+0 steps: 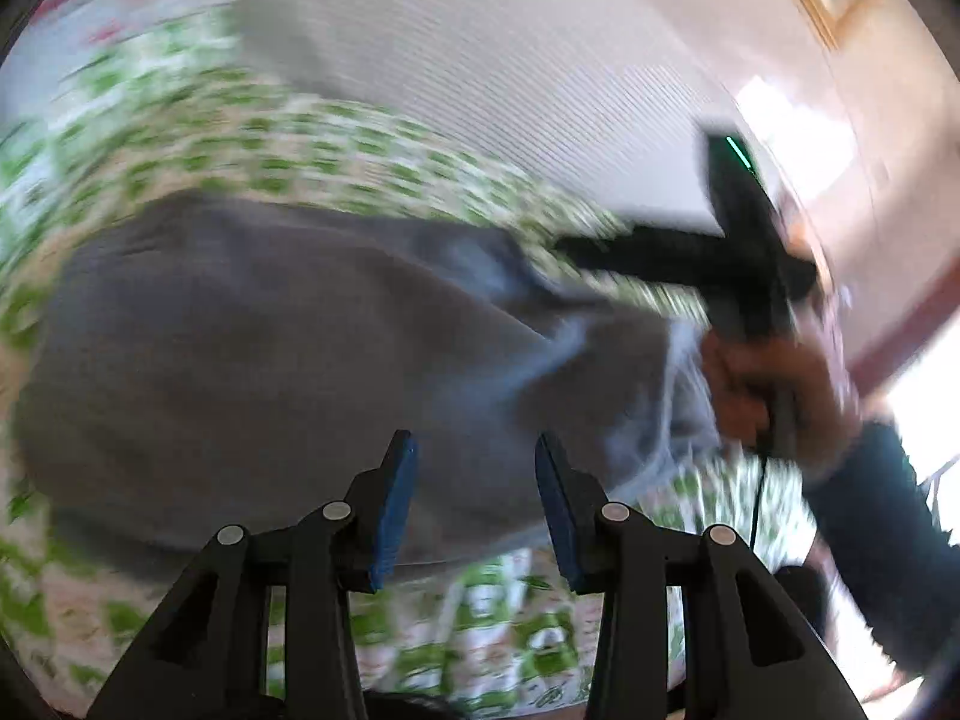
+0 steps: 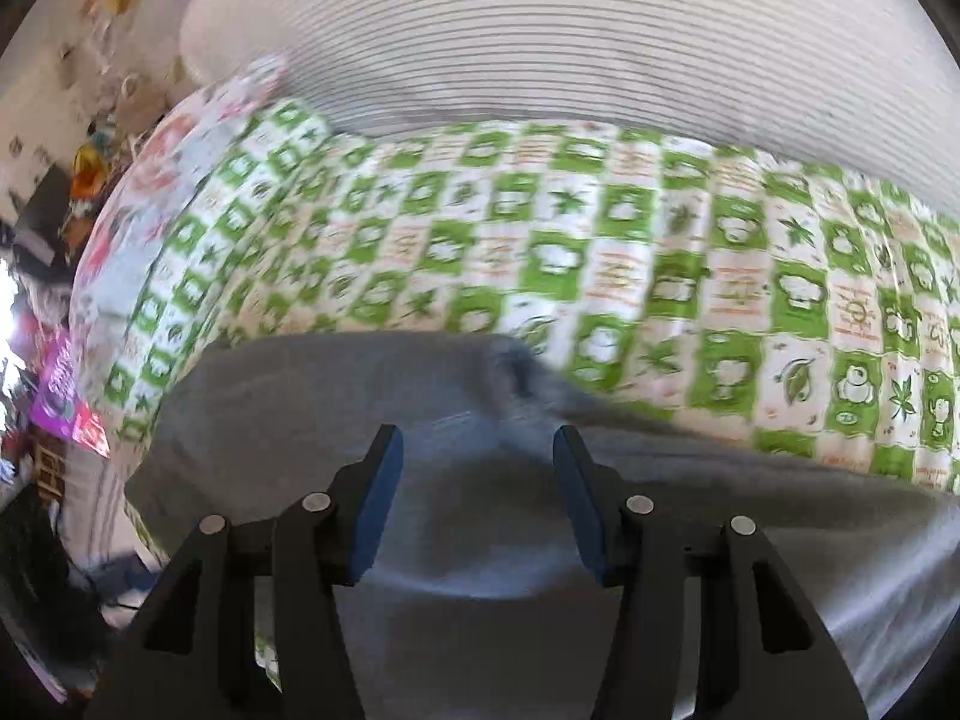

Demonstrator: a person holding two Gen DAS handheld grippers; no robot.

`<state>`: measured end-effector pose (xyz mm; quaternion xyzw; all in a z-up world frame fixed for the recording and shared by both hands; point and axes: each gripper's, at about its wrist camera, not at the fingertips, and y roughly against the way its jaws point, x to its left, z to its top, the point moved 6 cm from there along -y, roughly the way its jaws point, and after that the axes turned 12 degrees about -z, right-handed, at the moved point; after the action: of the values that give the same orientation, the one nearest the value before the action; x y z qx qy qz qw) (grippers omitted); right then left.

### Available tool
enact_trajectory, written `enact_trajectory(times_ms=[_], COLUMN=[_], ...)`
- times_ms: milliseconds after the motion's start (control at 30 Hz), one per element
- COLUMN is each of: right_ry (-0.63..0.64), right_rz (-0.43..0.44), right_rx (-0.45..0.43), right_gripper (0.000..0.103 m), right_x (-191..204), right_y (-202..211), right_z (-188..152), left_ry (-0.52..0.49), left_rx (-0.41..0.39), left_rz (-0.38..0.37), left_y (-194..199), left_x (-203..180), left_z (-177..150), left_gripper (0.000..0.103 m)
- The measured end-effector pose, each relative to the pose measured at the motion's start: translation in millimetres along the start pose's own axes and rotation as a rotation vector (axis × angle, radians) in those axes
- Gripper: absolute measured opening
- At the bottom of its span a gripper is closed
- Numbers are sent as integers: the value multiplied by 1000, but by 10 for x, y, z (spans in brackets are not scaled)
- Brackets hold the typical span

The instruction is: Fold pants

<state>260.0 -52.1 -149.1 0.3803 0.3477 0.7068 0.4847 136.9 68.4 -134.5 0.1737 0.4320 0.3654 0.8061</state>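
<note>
Grey pants [image 1: 270, 348] lie on a bed with a green and white patterned sheet [image 1: 336, 156]. My left gripper [image 1: 474, 450] is open and empty above the near edge of the pants. In the left wrist view the right gripper body [image 1: 744, 252] shows at the right, held by a hand over the pants' right end; its fingers are blurred there. In the right wrist view my right gripper [image 2: 477, 444] is open just above the grey pants [image 2: 480, 516], which fill the lower frame. Both views are motion-blurred.
A white ribbed headboard or wall panel [image 2: 540, 30] stands behind the bed. A floral pillow [image 2: 180, 138] lies at the bed's left end. Clutter and a purple item [image 2: 57, 396] sit off the bed at the left. The sheet [image 2: 660, 252] spreads beyond the pants.
</note>
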Motion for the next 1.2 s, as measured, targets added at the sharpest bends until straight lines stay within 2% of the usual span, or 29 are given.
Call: enact_trajectory(times_ms=[100, 167, 233, 300, 333, 367, 467, 533, 600, 633, 733, 800, 833, 867, 933, 967, 1033, 1100, 1200], right_ry=[27, 57, 85, 135, 159, 172, 143, 79, 33, 44, 80, 58, 50, 38, 20, -1, -68, -156, -299], right_rz=[21, 68, 79, 43, 4, -43, -18, 22, 51, 40, -21, 12, 22, 22, 18, 18, 21, 20, -38], right_rx=[21, 59, 85, 95, 106, 109, 62, 19, 26, 57, 173, 138, 119, 79, 6, -41, -64, -84, -117], right_gripper=[54, 54, 54, 43, 20, 5, 5, 5, 5, 9, 11, 15, 26, 46, 65, 65, 65, 65, 65], right_x=[-1, 101, 202, 270, 283, 244, 203, 136, 86, 91, 115, 89, 59, -13, -149, -278, -555, -920, -1495], right_y=[-125, -264, -344, -479, -566, -607, -523, -391, -408, -497, -762, -564, -436, -194, 180, 445, 769, 1038, 1425], right_z=[119, 171, 134, 104, 95, 92, 288, 482, 540, 501, 223, 124, 86, 12, -109, -236, -471, -740, -1255], left_ry=[-137, -251, -333, -369, -340, -285, -266, -270, -269, -245, -202, -210, -218, -225, -234, -241, -255, -286, -333], left_rx=[86, 136, 181, 263, 306, 352, 419, 460, 477, 476, 455, 425, 408, 390, 368, 352, 341, 334, 344], left_rz=[-53, -51, -11, 68, 82, 70, 36, 18, 14, -1, -27, -23, -15, -14, -27, -35, -58, -76, -127], left_y=[-330, -497, -614, -797, -875, -945, -959, -925, -892, -854, -686, -554, -508, -441, -329, -295, -289, -341, -536], left_x=[-273, -405, -455, -322, -237, -126, -27, -9, 35, 65, 116, 62, 33, -6, -90, -164, -314, -521, -889], left_z=[-89, -157, -240, -329, -353, -361, -385, -460, -524, -534, -573, -560, -545, -523, -505, -463, -393, -323, -176], left_gripper=[44, 54, 55, 55, 48, 28, 7, 3, 3, 3, 5, 6, 7, 10, 14, 16, 21, 21, 28])
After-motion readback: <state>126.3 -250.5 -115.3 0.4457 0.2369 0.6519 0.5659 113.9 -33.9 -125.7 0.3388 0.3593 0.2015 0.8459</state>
